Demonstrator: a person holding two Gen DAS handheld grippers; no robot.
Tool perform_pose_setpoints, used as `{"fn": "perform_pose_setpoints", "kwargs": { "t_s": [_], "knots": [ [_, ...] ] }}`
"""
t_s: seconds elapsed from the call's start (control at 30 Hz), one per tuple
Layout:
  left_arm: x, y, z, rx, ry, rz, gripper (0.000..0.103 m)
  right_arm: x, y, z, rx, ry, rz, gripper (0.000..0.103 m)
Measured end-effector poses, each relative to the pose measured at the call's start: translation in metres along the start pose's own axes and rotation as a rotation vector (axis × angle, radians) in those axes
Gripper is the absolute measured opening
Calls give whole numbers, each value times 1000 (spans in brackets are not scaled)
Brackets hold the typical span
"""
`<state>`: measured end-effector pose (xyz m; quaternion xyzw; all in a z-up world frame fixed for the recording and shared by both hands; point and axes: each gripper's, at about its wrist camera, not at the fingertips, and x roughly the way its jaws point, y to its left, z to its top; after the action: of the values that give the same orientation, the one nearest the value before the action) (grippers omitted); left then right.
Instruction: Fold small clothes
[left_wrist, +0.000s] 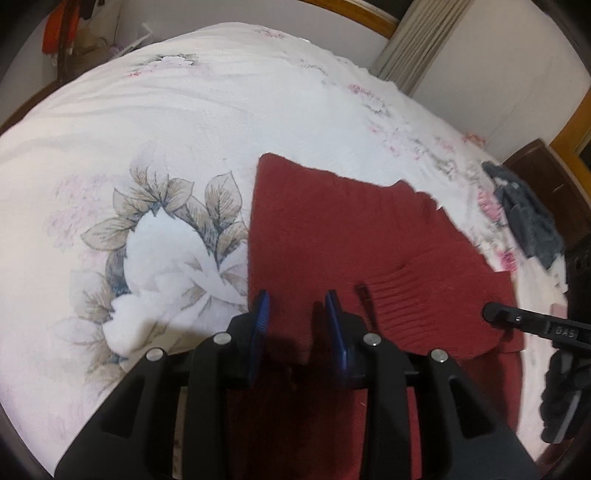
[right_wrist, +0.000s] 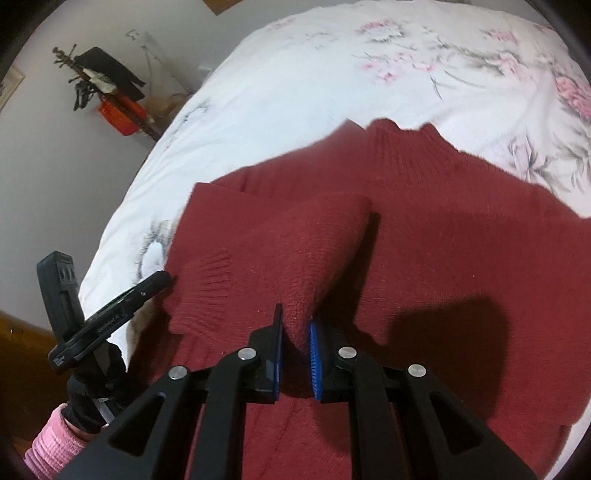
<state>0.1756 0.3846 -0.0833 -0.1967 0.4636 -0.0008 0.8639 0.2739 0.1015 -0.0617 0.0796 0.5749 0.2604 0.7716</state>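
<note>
A dark red knit sweater (left_wrist: 332, 229) lies spread on the bed, its ribbed cuff (right_wrist: 207, 291) folded across the body. In the right wrist view my right gripper (right_wrist: 295, 334) is shut on a raised fold of the sweater's sleeve (right_wrist: 314, 251), the knit pinched between its blue pads (right_wrist: 314, 347). My left gripper (left_wrist: 297, 315) hovers open over the sweater's near left edge with only flat cloth below the gap. Its tip (right_wrist: 162, 278) shows at the sweater's left edge in the right wrist view. The right gripper's tip (left_wrist: 495, 314) rests on the ribbed part.
The bed cover (left_wrist: 184, 122) is white with grey leaves and pink flowers. A dark grey garment (left_wrist: 528, 218) lies at the bed's right edge. A coat stand (right_wrist: 92, 81) with an orange box stands by the wall. A gloved hand with a pink cuff (right_wrist: 51, 443) holds the left gripper.
</note>
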Motion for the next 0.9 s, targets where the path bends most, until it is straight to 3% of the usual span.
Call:
{"fn": "perform_pose_setpoints", "kwargs": {
  "t_s": [0.17, 0.27, 0.3, 0.37, 0.43, 0.5, 0.67, 0.9],
  "knots": [
    [11, 13, 0, -40, 29, 2, 33, 25, -10, -3, 21, 42, -46, 15],
    [3, 17, -2, -62, 37, -21, 33, 26, -8, -3, 13, 45, -84, 25],
    [-1, 19, -3, -69, 39, -33, 31, 21, -4, -3, 2, 35, -109, 33],
    [-11, 20, -4, -59, 30, -38, 31, 5, 10, -3, -55, -28, -213, 35],
    [-20, 19, -6, -33, 20, -23, 32, -10, 33, -4, -134, -85, -254, 43],
    [-25, 19, -7, -21, 19, -12, 33, -12, 56, -6, -186, -77, -211, 48],
    [-27, 21, -10, -23, 30, 2, 34, 24, 110, -20, -279, 38, -107, 52],
    [-16, 24, -13, -30, 45, 10, 37, 64, 132, -30, -325, 76, -164, 56]
  ]
}}
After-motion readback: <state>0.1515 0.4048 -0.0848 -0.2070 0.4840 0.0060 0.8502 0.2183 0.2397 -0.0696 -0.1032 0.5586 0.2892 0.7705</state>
